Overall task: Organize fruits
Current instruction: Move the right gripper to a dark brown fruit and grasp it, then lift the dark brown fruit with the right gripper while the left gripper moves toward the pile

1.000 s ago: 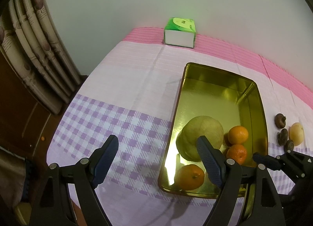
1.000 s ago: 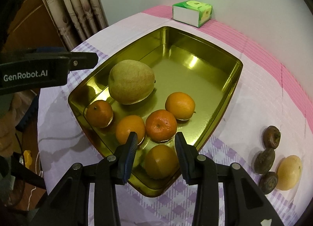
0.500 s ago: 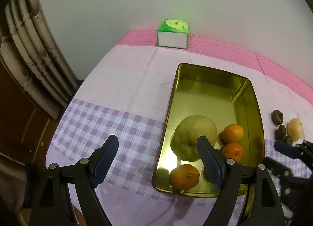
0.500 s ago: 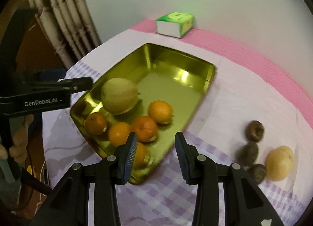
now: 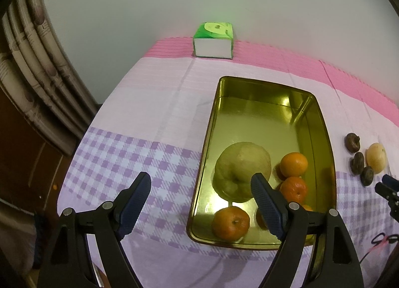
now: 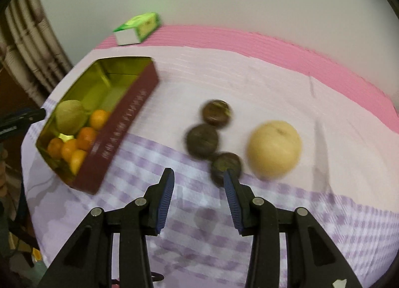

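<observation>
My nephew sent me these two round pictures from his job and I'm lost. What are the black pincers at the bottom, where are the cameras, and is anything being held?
There is no robot here. A person holds a hand-operated claw in each hand, and a wide-angle camera on each one looks forward along its two fingers. One picture is from the left claw, the other from the right claw. Both stand open and hold nothing. On the checked tablecloth sits a gold tin with a large greenish fruit and several oranges inside. Beside it on the cloth lie three dark fruits and a pale round fruit, just ahead of the right claw. A green tissue box stands by the wall.
</observation>
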`<state>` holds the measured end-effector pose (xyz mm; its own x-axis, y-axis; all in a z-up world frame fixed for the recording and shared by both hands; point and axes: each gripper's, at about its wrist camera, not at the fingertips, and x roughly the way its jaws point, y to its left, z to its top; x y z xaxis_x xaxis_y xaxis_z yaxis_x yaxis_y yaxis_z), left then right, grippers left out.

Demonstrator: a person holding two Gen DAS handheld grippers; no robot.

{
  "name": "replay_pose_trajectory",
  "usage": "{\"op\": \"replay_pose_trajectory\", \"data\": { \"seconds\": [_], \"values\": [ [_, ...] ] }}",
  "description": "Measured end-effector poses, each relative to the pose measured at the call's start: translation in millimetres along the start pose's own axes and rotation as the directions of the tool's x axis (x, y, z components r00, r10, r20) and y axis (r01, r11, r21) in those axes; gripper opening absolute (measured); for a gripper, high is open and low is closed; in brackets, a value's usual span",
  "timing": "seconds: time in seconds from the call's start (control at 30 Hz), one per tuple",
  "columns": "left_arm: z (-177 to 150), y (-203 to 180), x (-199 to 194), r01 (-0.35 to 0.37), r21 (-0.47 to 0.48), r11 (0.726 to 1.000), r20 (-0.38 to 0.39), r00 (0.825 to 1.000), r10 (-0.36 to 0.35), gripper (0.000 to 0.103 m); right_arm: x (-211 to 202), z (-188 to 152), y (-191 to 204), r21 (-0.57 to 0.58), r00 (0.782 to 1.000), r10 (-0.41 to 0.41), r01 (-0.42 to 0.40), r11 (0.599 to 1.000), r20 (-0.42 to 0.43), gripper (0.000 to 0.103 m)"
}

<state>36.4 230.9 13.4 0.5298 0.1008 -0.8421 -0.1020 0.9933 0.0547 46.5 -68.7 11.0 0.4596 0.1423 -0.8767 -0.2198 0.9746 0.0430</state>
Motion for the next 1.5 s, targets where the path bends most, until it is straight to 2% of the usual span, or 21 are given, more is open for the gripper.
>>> {"op": "replay_pose_trajectory", "data": {
  "seconds": [0.27,1.17,1.5],
  "values": [
    [-1,-7,1,0.0,0.02,1.0,-0.002,1.0,0.0,0.082,13,-14,-24,0.05,1.0,-0.004,0.005,0.999,-0.022,0.039],
    [-6,-19,5,0.0,0.064,0.998,-0.005,1.0,0.001,0.083,54,-4,-23,0.068,1.0,-0.01,0.012,0.998,-0.029,0.041],
    [-8,-27,4,0.006,0.081,0.997,-0.001,1.0,-0.006,0.083,53,-6,-25,0.065,1.0,-0.004,0.006,0.998,-0.027,0.036]
  ]
}}
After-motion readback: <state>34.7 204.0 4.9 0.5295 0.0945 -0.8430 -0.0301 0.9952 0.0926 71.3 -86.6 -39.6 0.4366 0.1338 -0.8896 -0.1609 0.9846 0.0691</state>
